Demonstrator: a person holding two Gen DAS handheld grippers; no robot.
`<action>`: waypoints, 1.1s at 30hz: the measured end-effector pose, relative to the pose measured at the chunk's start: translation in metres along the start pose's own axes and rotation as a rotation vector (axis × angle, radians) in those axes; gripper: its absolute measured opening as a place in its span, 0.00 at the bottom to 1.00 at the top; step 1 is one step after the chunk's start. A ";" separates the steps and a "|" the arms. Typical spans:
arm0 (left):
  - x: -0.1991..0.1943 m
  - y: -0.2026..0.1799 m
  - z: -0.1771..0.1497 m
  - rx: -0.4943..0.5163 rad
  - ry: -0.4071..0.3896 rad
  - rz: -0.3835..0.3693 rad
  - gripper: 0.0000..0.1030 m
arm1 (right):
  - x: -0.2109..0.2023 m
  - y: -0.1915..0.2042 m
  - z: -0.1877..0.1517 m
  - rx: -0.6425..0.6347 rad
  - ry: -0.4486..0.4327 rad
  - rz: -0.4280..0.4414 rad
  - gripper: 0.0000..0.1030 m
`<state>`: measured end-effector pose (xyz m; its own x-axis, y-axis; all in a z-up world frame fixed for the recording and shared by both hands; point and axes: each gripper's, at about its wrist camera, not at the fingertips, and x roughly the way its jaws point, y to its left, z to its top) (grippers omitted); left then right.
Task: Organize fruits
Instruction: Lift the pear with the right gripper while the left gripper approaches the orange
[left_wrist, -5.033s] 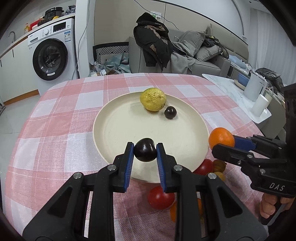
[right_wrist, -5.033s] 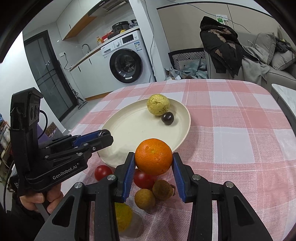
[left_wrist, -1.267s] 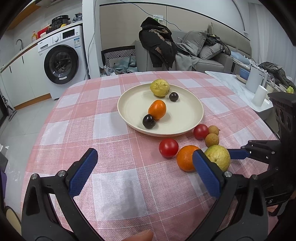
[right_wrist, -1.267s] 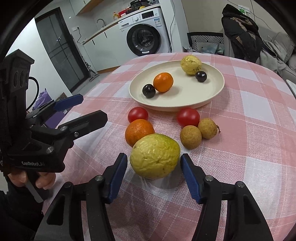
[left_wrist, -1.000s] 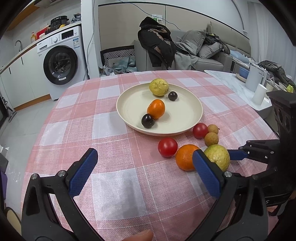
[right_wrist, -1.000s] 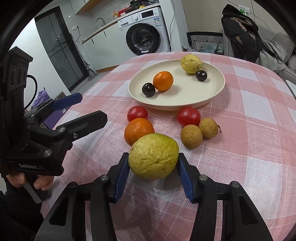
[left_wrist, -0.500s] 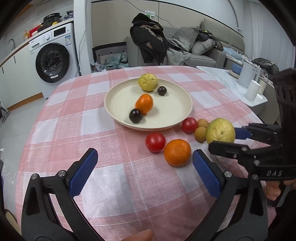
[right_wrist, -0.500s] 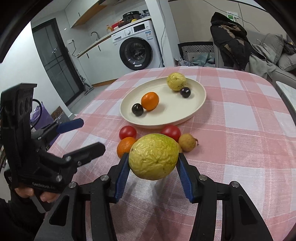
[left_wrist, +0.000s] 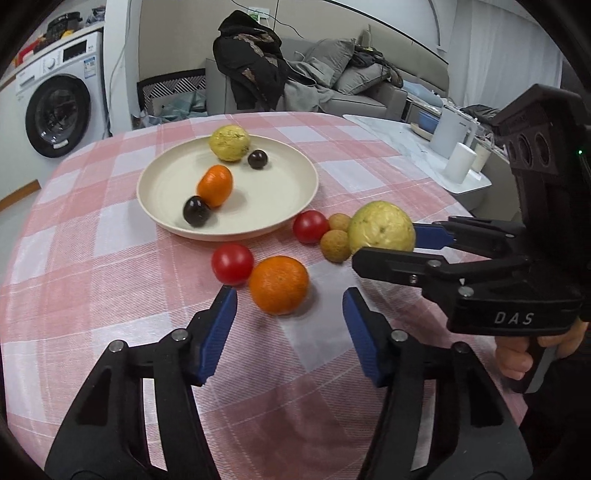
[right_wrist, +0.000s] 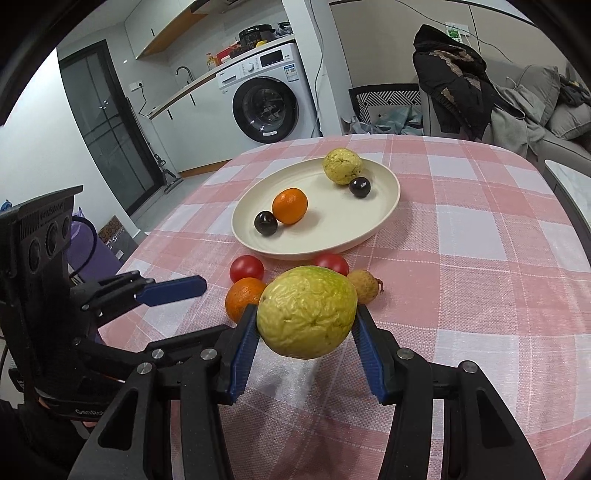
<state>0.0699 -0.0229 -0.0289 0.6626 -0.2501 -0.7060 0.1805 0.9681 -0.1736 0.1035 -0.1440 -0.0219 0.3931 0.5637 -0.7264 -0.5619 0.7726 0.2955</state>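
Observation:
In the right wrist view my right gripper (right_wrist: 306, 314) is shut on a wrinkled yellow-green guava (right_wrist: 306, 312), held above the checked tablecloth. The left wrist view shows my left gripper (left_wrist: 289, 297) with its jaws closing. An orange (left_wrist: 279, 284) on the cloth lies just at its fingertips, and the pads stand apart from it. Beside the orange lie two tomatoes (left_wrist: 232, 263) and two longans (left_wrist: 335, 245). The cream plate (left_wrist: 269, 192) carries a yellow guava (left_wrist: 229, 143), a mandarin (left_wrist: 215, 185) and two dark plums (left_wrist: 196, 216).
The round table's edge (left_wrist: 461, 206) curves off at the right, beside a white side table with a kettle (left_wrist: 452, 133). A washing machine (right_wrist: 266, 107) and a sofa piled with clothes (left_wrist: 258, 77) stand behind. A hand (left_wrist: 517, 358) grips the right gripper's handle.
The left jaws have narrowed from wide open, and the left gripper has come closer to the orange. The right gripper, shut on the guava throughout, has lifted it off the cloth.

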 end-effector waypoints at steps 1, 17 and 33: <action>0.001 -0.001 0.000 -0.002 0.003 -0.003 0.55 | 0.000 -0.001 0.000 0.002 0.000 0.000 0.50; 0.026 -0.006 0.002 -0.008 0.051 0.037 0.48 | -0.001 -0.006 0.001 0.016 -0.002 -0.006 0.50; 0.043 0.004 0.005 -0.039 0.078 0.070 0.36 | 0.000 -0.004 0.001 0.010 0.003 -0.008 0.50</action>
<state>0.1028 -0.0299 -0.0568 0.6137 -0.1814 -0.7684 0.1064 0.9834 -0.1472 0.1063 -0.1470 -0.0224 0.3951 0.5567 -0.7307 -0.5515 0.7799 0.2960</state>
